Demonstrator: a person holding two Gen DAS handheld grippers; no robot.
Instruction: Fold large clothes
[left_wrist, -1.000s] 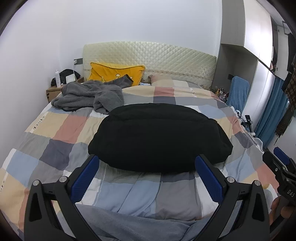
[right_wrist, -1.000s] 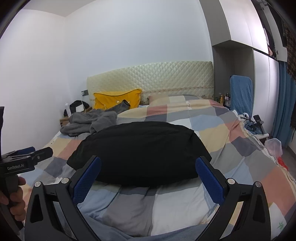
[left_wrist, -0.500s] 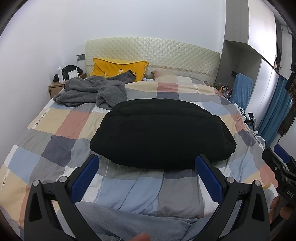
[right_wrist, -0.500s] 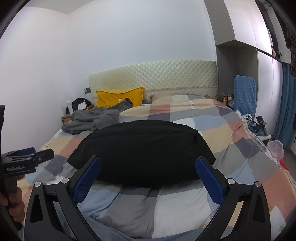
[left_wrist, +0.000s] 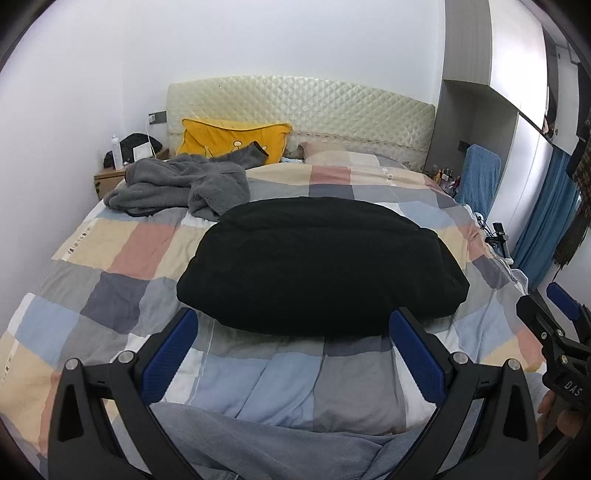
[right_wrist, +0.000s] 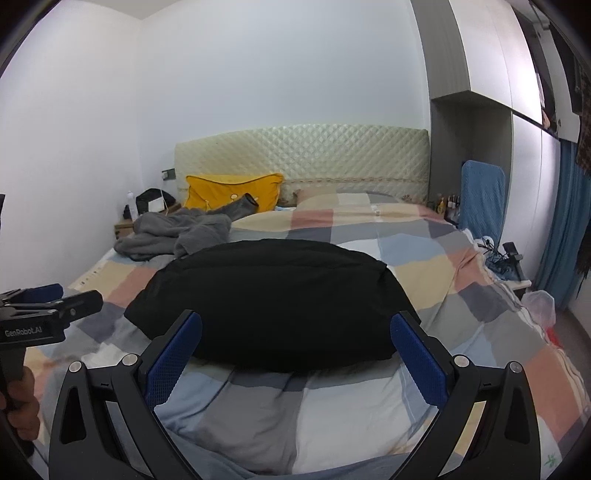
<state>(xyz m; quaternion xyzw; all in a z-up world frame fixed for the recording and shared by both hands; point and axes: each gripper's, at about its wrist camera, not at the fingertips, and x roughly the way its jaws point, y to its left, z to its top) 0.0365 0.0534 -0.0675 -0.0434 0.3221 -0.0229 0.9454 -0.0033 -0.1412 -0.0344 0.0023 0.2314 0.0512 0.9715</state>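
Observation:
A large black garment (left_wrist: 317, 262) lies folded into a thick rounded bundle in the middle of the bed; it also shows in the right wrist view (right_wrist: 273, 299). A crumpled grey fleece garment (left_wrist: 177, 184) lies at the back left of the bed, also in the right wrist view (right_wrist: 173, 236). My left gripper (left_wrist: 293, 362) is open and empty, held above the bed's near edge, short of the black bundle. My right gripper (right_wrist: 295, 363) is open and empty, likewise short of the bundle. Each gripper shows at the edge of the other's view.
The bed has a checked quilt (left_wrist: 122, 251), a yellow pillow (left_wrist: 232, 140) and a padded headboard (left_wrist: 303, 110). A nightstand (left_wrist: 110, 179) stands at the left, wardrobes and a blue curtain (left_wrist: 546, 218) at the right. Grey-blue fabric (left_wrist: 280, 450) lies just below the grippers.
Both grippers have lifted and tilted up slightly, so the bed sits lower in view. The black bundle and grey garment have not moved. Both grippers stay open.

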